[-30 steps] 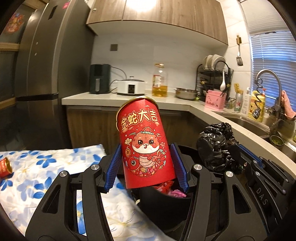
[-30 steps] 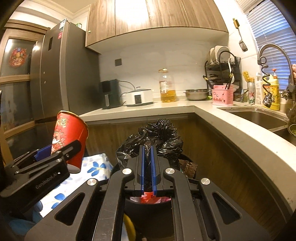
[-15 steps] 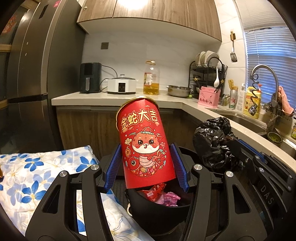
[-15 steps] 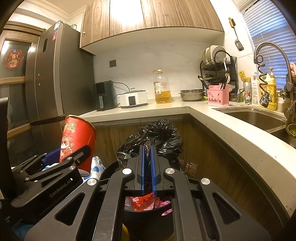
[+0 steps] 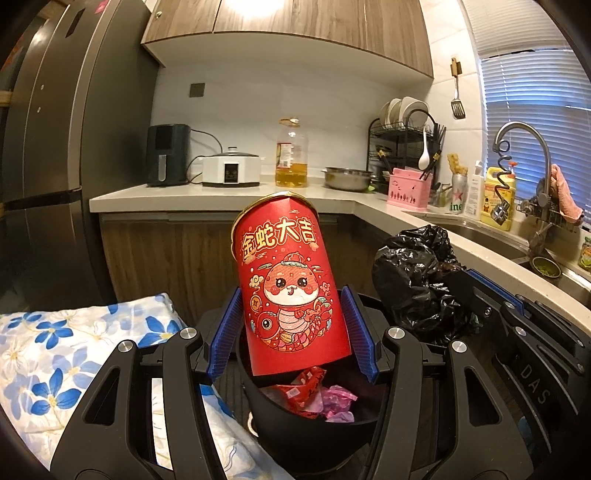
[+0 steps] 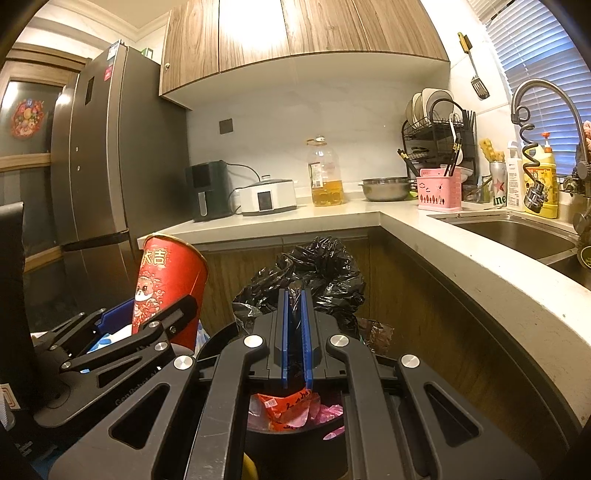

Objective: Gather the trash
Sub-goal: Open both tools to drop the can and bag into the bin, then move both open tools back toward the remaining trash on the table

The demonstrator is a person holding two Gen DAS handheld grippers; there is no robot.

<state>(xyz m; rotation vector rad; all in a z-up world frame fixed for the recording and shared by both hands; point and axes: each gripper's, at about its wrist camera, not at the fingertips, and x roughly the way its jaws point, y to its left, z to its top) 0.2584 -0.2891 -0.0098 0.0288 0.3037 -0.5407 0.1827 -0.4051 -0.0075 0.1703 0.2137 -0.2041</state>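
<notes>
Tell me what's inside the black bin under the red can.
In the black bin: a red wrapper and pink plastic. The red can, held by the left tongs, covers the far side; deeper contents are hidden.

A home kitchen: steel sink (image 6: 517,230) and curved faucet (image 6: 543,92), loaded dish rack (image 6: 436,122), tall refrigerator (image 6: 110,155), wood wall cabinets (image 6: 295,33), cooking oil bottle (image 6: 325,173) on the counter (image 6: 280,219).

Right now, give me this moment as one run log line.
left gripper: shut on red cup | cup over black bin | right gripper: shut on black bag
</notes>
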